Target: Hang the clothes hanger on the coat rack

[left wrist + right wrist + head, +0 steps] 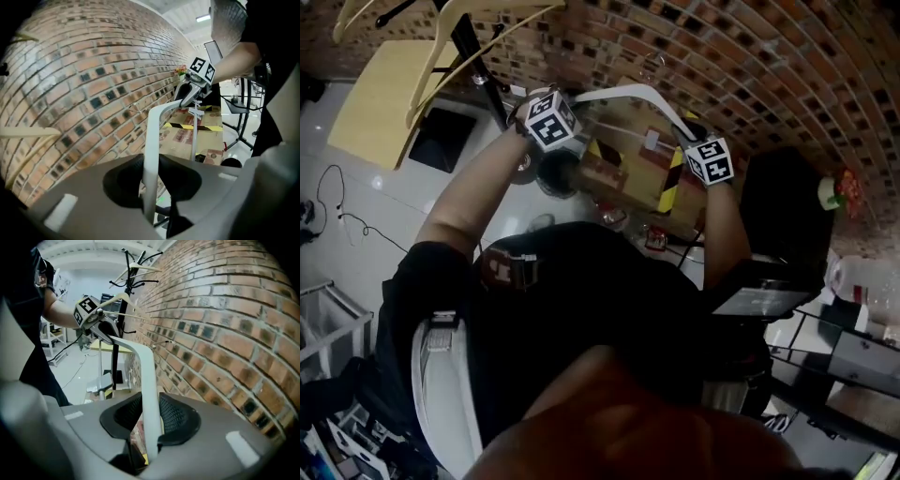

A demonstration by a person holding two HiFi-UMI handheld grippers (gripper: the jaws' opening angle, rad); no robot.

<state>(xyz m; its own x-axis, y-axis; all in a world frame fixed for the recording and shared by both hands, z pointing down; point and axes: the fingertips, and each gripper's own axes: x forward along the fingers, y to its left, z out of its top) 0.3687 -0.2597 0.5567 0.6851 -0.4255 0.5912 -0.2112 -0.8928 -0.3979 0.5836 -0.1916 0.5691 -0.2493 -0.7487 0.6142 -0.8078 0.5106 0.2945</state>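
A white clothes hanger (630,93) is held up in front of the brick wall, one end in each gripper. My left gripper (567,105) is shut on its left arm (151,154). My right gripper (692,139) is shut on its right arm (149,394). The thin metal hook (162,342) points toward the wall. In the head view the black coat rack (484,64) stands at the upper left, beyond the left gripper, with wooden hangers (441,52) on it. In the right gripper view the rack (124,296) rises behind the left gripper (101,327).
The brick wall (750,66) runs close in front. A cardboard box (639,171) with yellow-black tape lies below the hanger. A yellow table (382,94) stands left of the rack. A dark stand and shelves (787,281) crowd the right side.
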